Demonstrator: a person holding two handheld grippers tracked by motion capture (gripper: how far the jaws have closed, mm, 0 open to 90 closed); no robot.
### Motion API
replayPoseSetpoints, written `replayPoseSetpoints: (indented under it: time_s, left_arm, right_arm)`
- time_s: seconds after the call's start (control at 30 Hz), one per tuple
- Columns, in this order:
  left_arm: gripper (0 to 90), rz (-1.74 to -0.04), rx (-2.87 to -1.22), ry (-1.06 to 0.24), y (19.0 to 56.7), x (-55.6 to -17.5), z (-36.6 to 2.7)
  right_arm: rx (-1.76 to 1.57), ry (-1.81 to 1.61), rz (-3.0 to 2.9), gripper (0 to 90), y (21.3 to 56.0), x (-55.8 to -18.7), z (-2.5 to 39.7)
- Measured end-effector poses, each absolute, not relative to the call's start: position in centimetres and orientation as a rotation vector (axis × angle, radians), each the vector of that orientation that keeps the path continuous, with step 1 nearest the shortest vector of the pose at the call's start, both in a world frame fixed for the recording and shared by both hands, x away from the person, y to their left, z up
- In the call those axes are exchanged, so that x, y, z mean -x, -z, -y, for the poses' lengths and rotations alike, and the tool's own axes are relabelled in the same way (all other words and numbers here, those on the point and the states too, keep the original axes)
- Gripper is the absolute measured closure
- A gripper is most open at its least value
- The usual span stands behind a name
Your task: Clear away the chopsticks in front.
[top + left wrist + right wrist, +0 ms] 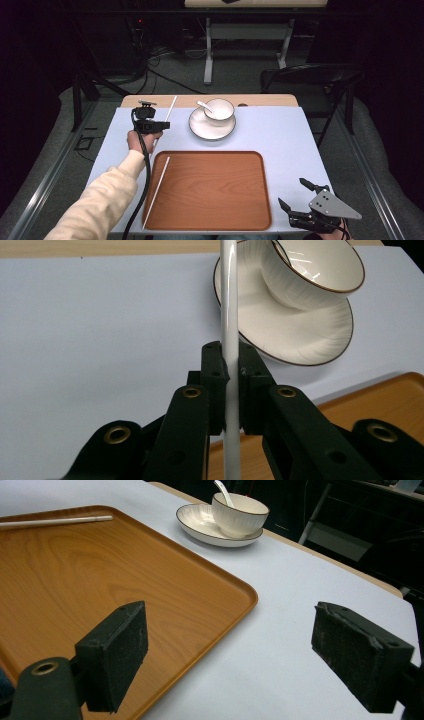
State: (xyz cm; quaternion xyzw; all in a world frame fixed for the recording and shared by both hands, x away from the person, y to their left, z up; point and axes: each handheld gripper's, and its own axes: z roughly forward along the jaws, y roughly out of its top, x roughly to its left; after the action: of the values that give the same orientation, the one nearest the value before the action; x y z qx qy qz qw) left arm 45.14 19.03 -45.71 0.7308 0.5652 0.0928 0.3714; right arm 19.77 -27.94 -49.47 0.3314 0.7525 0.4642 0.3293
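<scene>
Fingers (215, 385) of the left gripper (159, 125) clamp a white chopstick (230, 315) just ahead of the plate (300, 335); a second chopstick (157, 190) lies on the tray (215, 185), while the right gripper (297, 192) rests agape.

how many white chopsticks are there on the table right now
2. One chopstick is clamped in the left gripper beside the plate. The other chopstick lies along the left edge of the wooden tray. None seems hidden.
</scene>
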Motion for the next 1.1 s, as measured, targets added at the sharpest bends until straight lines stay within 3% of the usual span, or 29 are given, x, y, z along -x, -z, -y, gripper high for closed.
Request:
replayPoseSetpoints:
  time_s: [0.6, 1.1]
  left_arm:
    - [84.5, -1.386, -1.907, -0.237, 46.3, -39.2, -20.4]
    - [84.4, -1.431, -1.91, -0.203, 49.9, -34.9, -21.1]
  right_arm:
    - [-0.864, -1.213, -1.971, 14.3, 49.4, -19.7, 27.9]
    - [-0.865, -1.213, -1.973, 14.3, 49.4, -19.8, 27.9]
